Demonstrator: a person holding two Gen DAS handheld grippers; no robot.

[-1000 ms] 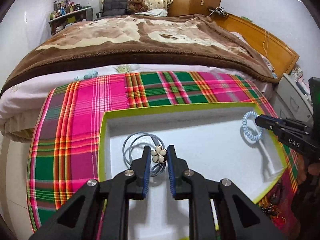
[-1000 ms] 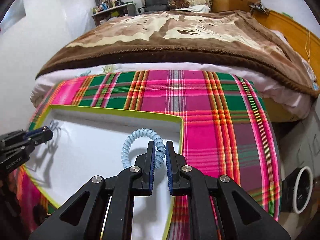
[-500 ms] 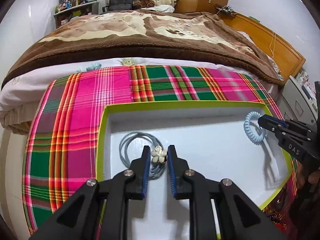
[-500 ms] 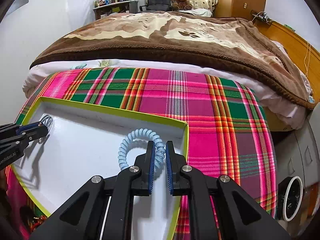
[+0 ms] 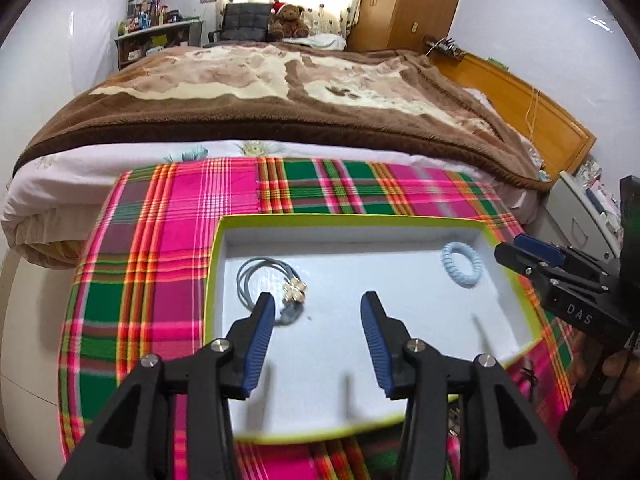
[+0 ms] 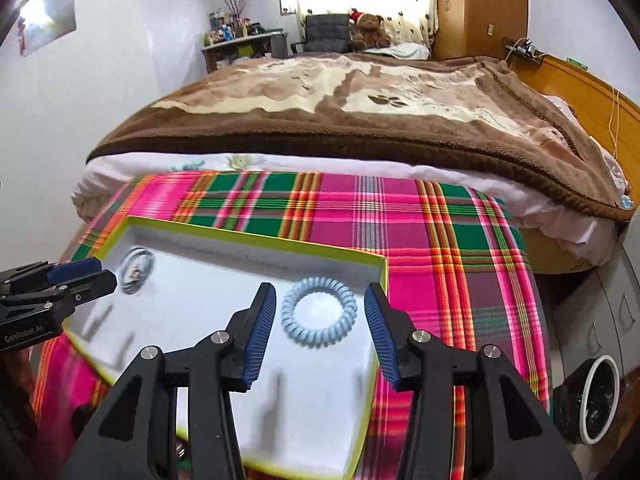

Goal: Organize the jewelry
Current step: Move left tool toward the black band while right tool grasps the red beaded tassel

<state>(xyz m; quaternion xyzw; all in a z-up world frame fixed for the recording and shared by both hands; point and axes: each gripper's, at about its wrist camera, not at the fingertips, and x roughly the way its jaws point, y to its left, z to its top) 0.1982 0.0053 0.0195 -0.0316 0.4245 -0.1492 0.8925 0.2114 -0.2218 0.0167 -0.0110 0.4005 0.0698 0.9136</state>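
Observation:
A white tray with a lime-green rim (image 5: 352, 219) (image 6: 256, 238) lies on a plaid cloth. A grey cord necklace with a pearl flower charm (image 5: 294, 292) (image 6: 136, 270) lies in its left part. A light blue spiral hair tie (image 5: 462, 265) (image 6: 319, 311) lies in its right part. My left gripper (image 5: 318, 316) is open and empty above the tray, just right of the necklace. My right gripper (image 6: 320, 308) is open and empty, its fingers either side of the hair tie without touching it. Each gripper shows in the other's view, the right one (image 5: 532, 254) and the left one (image 6: 86, 274).
The plaid cloth (image 5: 168, 240) (image 6: 448, 248) covers the foot of a bed with a brown blanket (image 5: 280, 92). Small jewelry pieces (image 5: 528, 376) lie on the cloth beside the tray's right front corner. A round white-rimmed bin (image 6: 596, 396) stands on the floor at right.
Both grippers have opened and pulled back upward. The left one let go of the necklace and the right one let go of the hair tie; both items now rest in the tray.

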